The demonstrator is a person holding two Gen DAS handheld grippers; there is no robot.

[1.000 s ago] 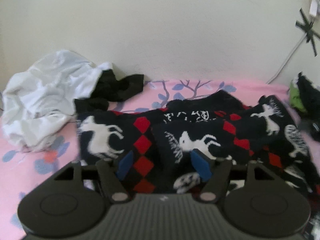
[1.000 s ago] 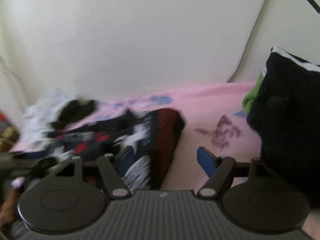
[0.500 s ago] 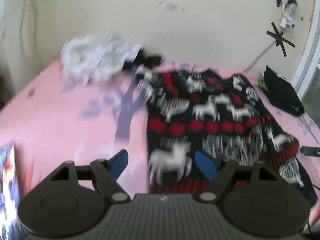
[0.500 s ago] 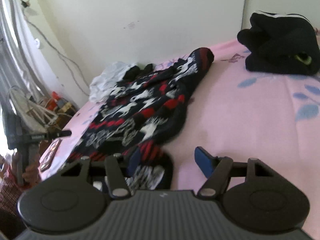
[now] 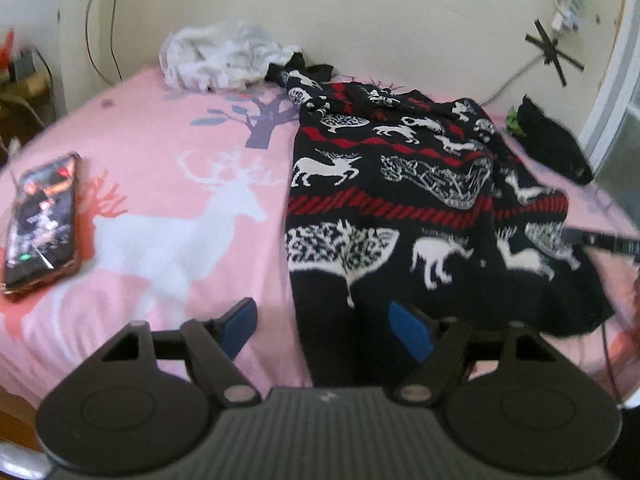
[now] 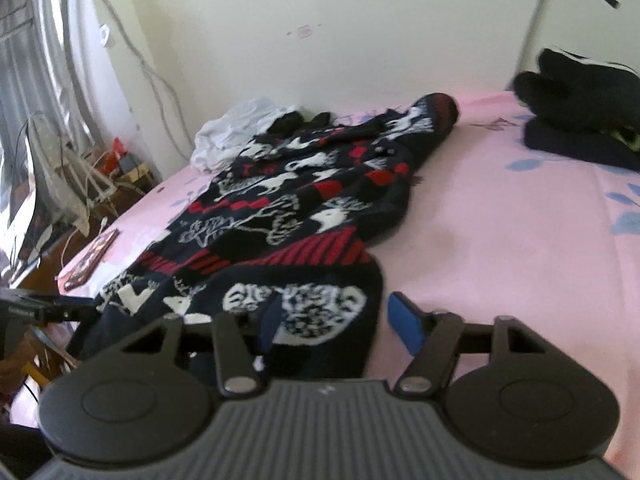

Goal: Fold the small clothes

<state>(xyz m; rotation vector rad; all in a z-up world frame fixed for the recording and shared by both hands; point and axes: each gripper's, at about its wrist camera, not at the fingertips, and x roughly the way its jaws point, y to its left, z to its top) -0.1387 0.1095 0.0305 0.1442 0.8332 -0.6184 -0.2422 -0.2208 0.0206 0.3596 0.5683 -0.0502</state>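
Your left gripper [image 5: 325, 326] is closing astride the sweater [image 5: 392, 184] hem, pads not pressing. Your right gripper [image 6: 334, 322] closes likewise. A phone [image 5: 42, 220] lies at nine o'clock, white laundry [image 5: 224, 58] at eleven.

Soft daylight filled both views, brightest at the window [image 6: 24, 92] far left of the right gripper's fingers [image 6: 406, 326], where glare washed out detail. Shadows on the bed [image 5: 168, 184] were faint. Both pictures were slightly blurred and grainy, and fisheye distortion bent the wall [image 5: 420, 20] beyond the fingers, darkening the corners.
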